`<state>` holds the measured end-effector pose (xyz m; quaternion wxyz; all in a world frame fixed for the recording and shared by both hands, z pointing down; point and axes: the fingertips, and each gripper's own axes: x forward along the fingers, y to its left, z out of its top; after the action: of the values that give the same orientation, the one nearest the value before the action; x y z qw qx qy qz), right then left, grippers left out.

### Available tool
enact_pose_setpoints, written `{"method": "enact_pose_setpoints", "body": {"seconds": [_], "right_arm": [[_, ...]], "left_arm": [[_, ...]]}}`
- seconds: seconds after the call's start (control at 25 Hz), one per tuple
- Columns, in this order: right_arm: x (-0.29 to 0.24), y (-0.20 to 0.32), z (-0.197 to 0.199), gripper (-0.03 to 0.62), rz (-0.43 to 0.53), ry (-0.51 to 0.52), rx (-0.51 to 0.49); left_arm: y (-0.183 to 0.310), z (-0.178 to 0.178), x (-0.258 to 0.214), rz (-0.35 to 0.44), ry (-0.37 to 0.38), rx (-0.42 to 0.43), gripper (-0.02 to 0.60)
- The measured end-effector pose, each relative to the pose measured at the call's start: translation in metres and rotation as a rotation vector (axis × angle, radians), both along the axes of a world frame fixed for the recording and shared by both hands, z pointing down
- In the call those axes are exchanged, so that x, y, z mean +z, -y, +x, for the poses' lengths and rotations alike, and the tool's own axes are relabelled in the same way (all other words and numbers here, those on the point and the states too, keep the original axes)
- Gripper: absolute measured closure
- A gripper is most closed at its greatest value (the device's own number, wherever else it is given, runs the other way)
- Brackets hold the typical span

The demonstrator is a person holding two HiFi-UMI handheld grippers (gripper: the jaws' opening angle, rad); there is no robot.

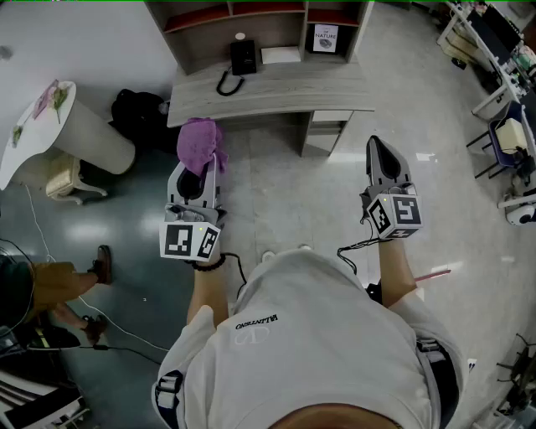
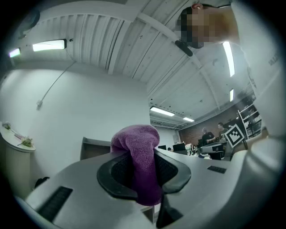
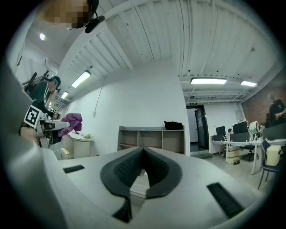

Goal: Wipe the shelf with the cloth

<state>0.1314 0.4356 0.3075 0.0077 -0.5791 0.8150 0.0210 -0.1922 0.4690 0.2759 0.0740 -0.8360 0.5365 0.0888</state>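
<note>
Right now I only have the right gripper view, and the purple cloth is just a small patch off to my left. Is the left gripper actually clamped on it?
Observer: Yes. The left gripper is shut on the purple cloth, which bunches above the jaws and hangs below them.
Operator: Anything on the desk under the shelf?
Observer: A black telephone stands at the back of the desk, just below the shelf.
Operator: Where is my gripper relative to the desk?
Observer: In the head view, the right gripper is over the floor, apparently short of the desk's front edge.
</note>
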Motion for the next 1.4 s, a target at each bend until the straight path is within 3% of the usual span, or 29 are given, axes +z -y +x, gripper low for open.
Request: {"method": "enact_pose_setpoints", "body": {"seconds": [0.6,1.4], "right_arm": [[0.003,-0.002,0.012,0.597,-0.014,0.006,-0.022],[0.021,0.023,0.080,0.596,-0.043,0.026,-0.047]], "left_arm": [[-0.006,0.019,-0.006,0.004,0.010,-0.006,0.495],[0.013,0.084,0.006,-0.037,0.037,-0.036,0.495]]}}
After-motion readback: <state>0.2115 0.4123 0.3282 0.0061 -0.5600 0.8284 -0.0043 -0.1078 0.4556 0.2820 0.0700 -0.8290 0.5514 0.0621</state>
